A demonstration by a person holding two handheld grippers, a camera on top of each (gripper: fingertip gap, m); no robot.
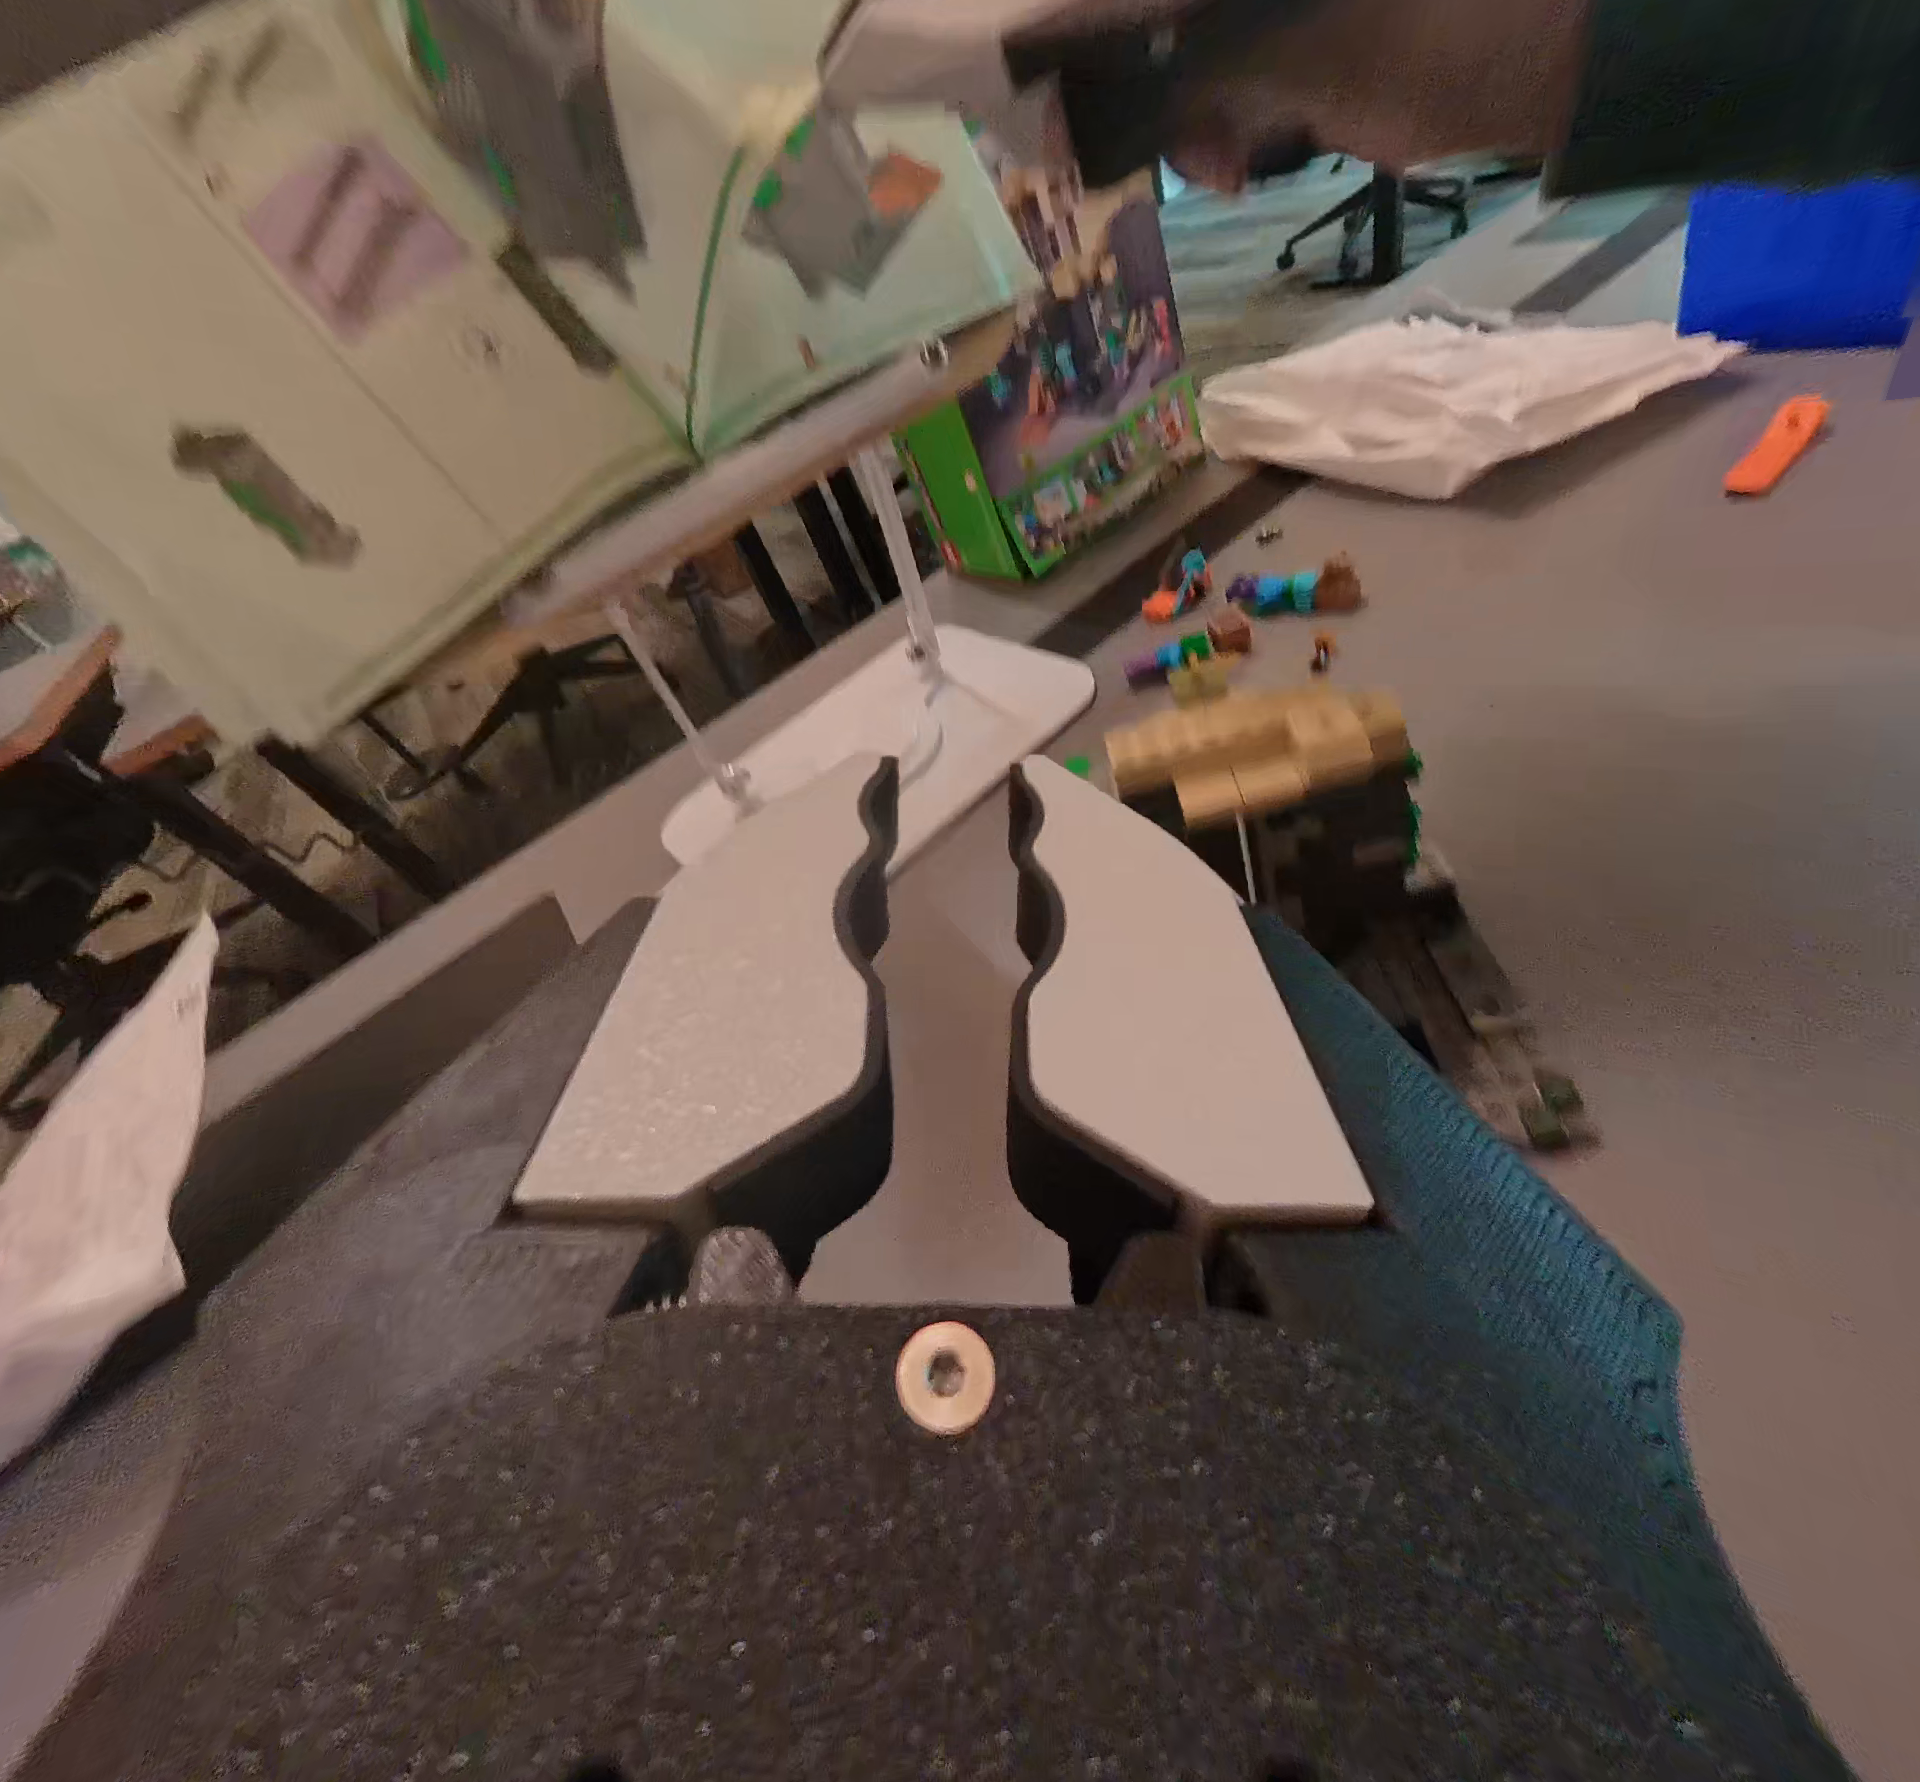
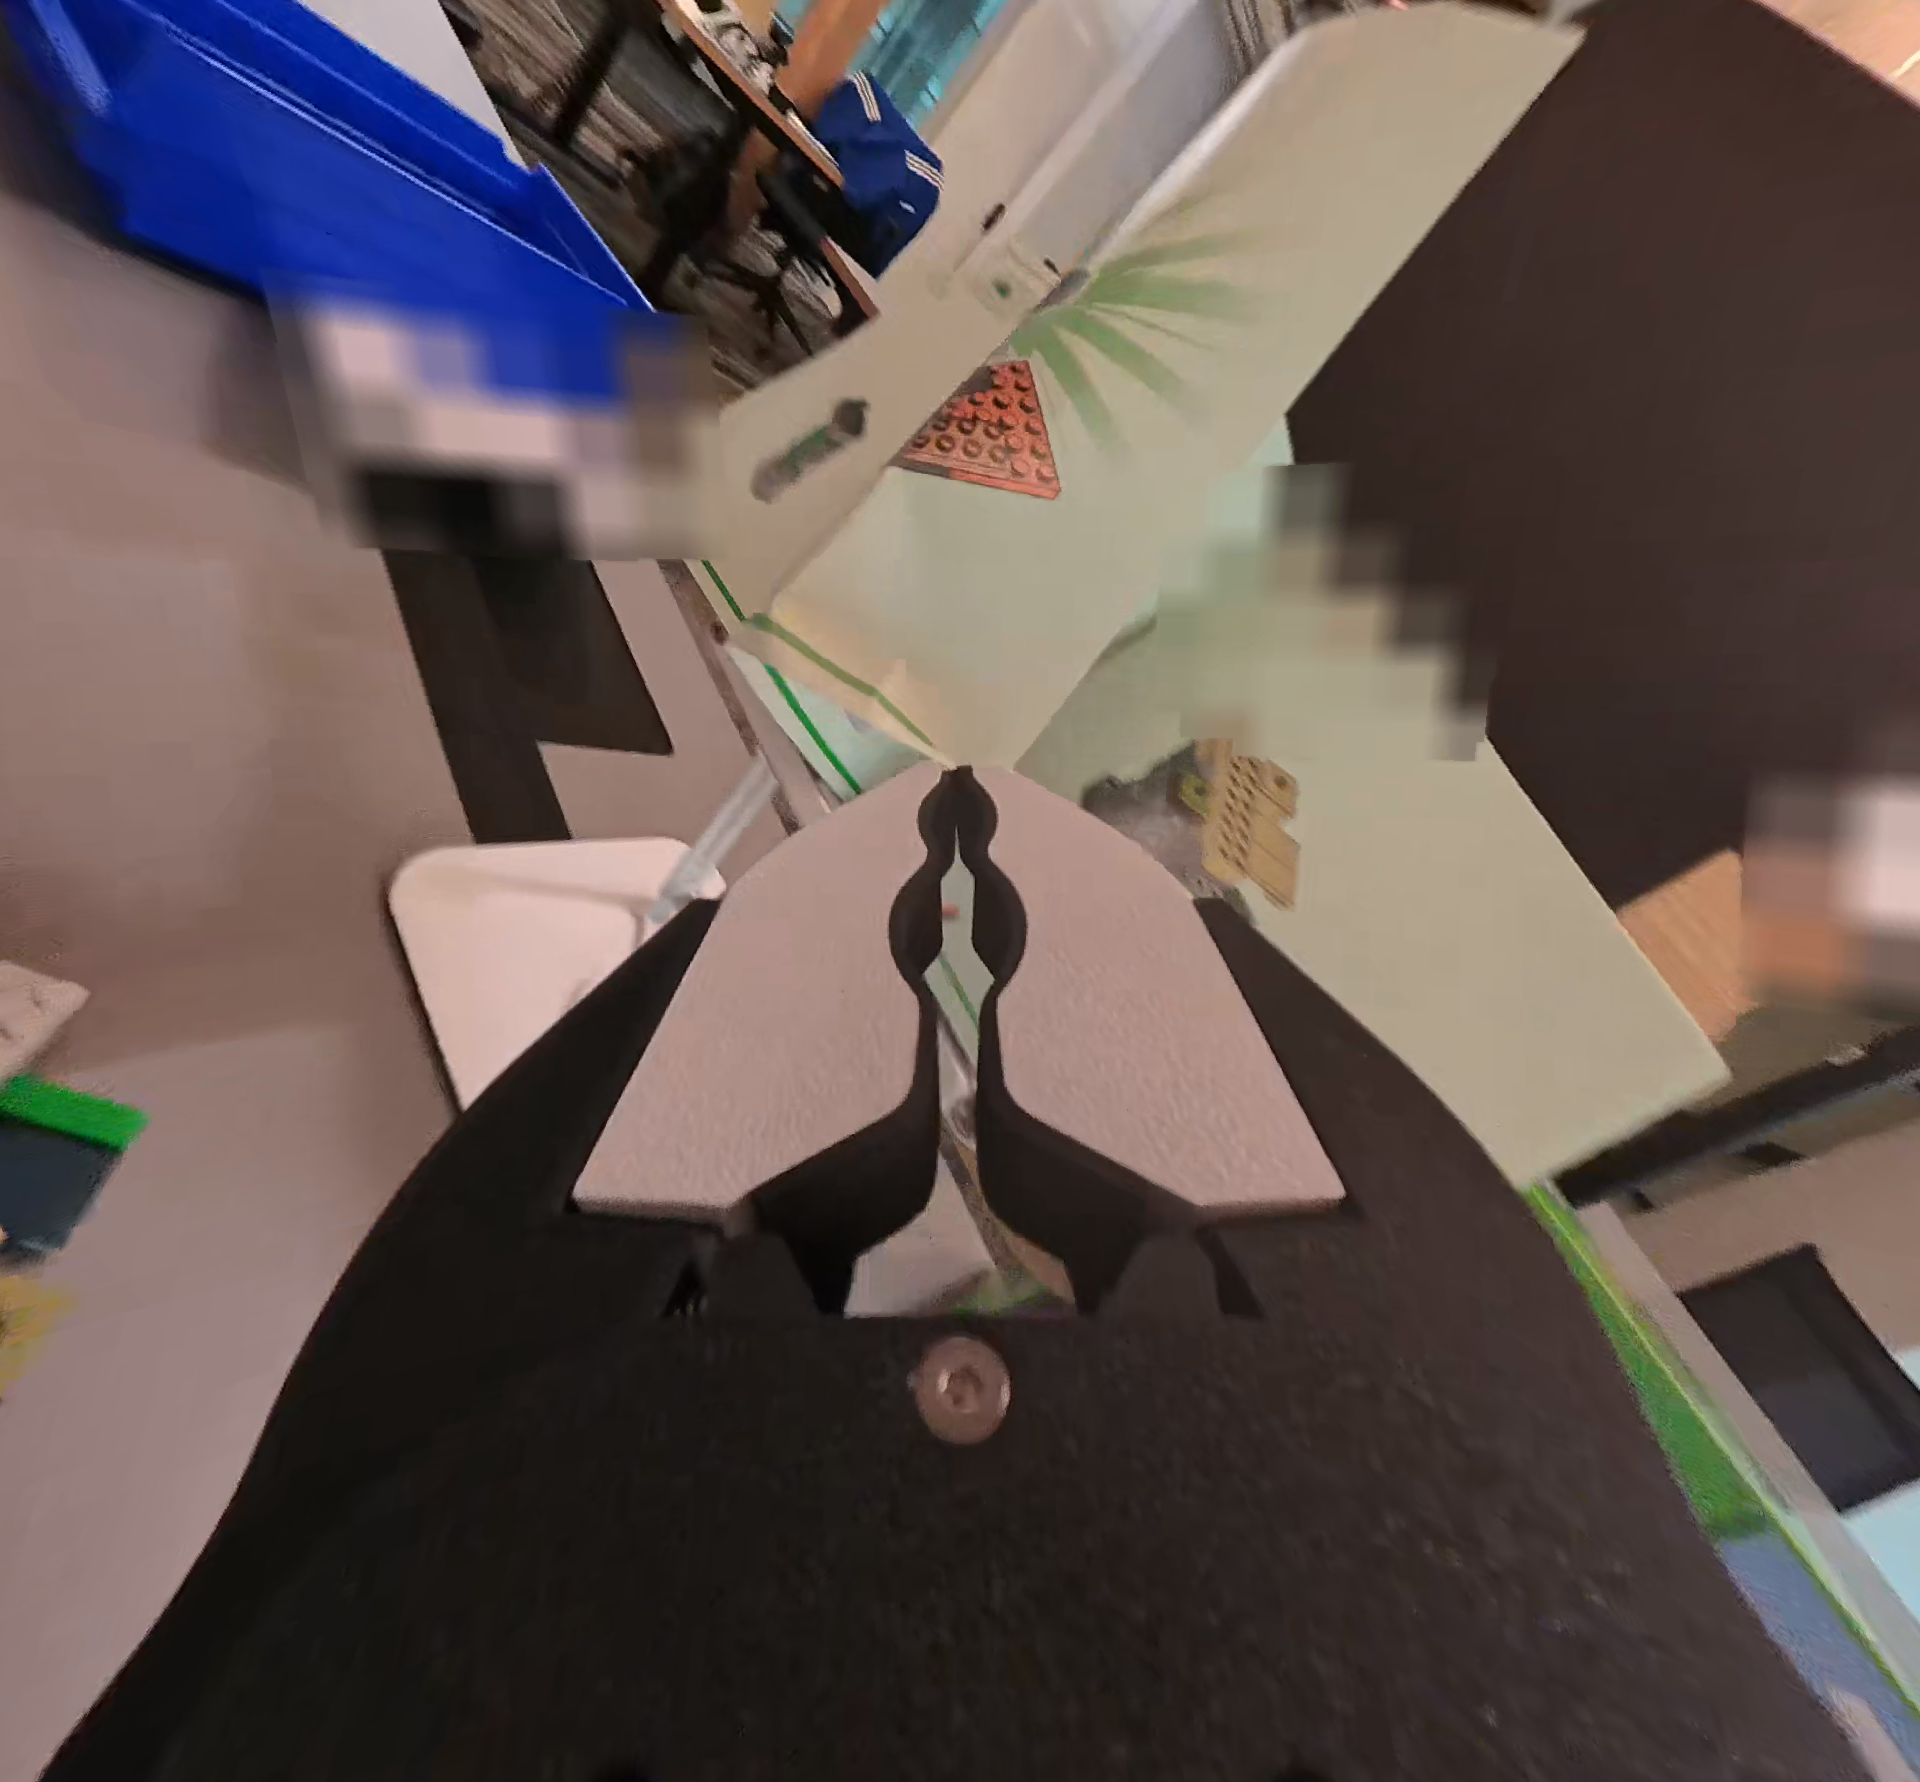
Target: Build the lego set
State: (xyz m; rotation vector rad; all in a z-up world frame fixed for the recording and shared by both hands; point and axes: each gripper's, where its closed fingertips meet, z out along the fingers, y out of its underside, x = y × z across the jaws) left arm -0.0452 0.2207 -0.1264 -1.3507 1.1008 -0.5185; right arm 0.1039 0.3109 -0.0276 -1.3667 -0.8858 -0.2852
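Now | right tool (image 2: 961, 776) pinching one booklet page (image 2: 935, 610) | left tool (image 1: 948, 776) empty

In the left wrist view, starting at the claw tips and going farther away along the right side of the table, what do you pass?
Tan and dark lego build → loose coloured lego pieces → lego box standing at the far table edge. The white bag and orange tool lie off to the right.

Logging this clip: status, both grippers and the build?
Left gripper open, empty. Right gripper shut on instruction booklet page, mid-turn. Partial lego build untouched on table. Nothing blocking.
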